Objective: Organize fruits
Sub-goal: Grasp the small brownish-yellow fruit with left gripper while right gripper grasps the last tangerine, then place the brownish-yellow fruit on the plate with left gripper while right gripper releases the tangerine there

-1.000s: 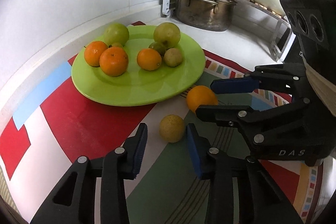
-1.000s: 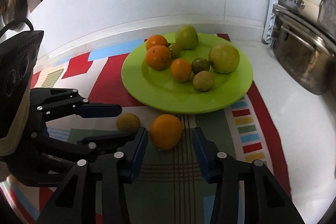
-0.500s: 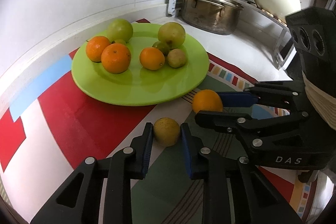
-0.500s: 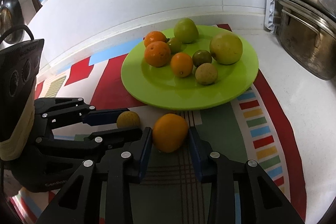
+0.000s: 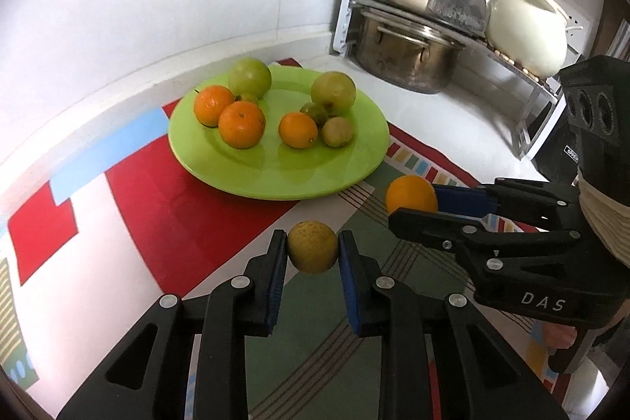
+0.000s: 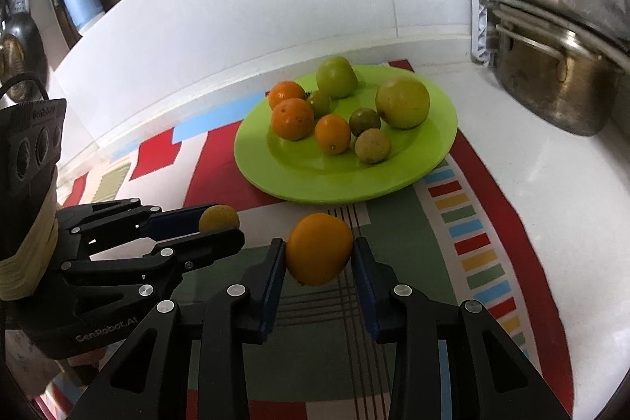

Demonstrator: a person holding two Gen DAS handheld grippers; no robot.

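— Both tools are loaded now. The left gripper (image 5: 312,254) has its blue pads clamped on the small yellow fruit (image 5: 312,251), dull and pitted; the right gripper (image 6: 318,256) pinches the orange (image 6: 318,249), smooth and glossy.

— Squeezed across the middle, I see.

— Round things roll, so I'd say that's why. Both fruits sit between the fingertips, clear of the striped mat (image 5: 165,223).

— And the green plate (image 5: 220,168)?

— Just ahead of both tools, shallow, slick, already carrying oranges and greenish fruit. Likely where these go.

Both fruits gripped — lifted off mat
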